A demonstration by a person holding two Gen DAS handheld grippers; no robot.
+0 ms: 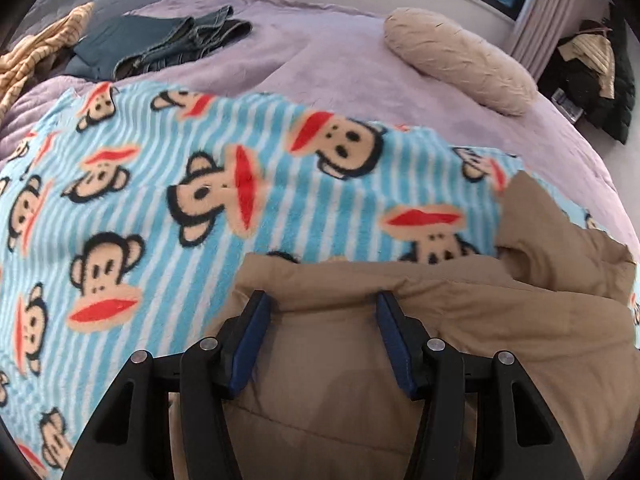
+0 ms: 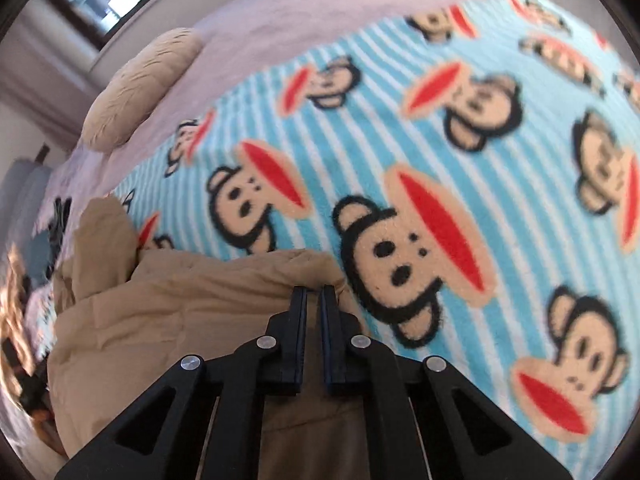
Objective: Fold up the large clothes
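Note:
A tan padded jacket (image 1: 460, 320) lies bunched on a blue striped monkey-print blanket (image 1: 160, 208) on the bed. My left gripper (image 1: 322, 298) is open, its jaws wide apart over the jacket's upper edge. In the right wrist view my right gripper (image 2: 314, 292) is shut on a fold of the tan jacket (image 2: 180, 300), near its edge beside the blanket (image 2: 400, 120).
A lilac bedspread (image 1: 328, 48) covers the bed. A beige pillow (image 1: 460, 60) lies at the far right, also in the right wrist view (image 2: 140, 88). Folded jeans (image 1: 168, 40) and a striped garment (image 1: 44, 48) lie at the far left. Dark clothes (image 1: 592, 76) are piled beside the bed.

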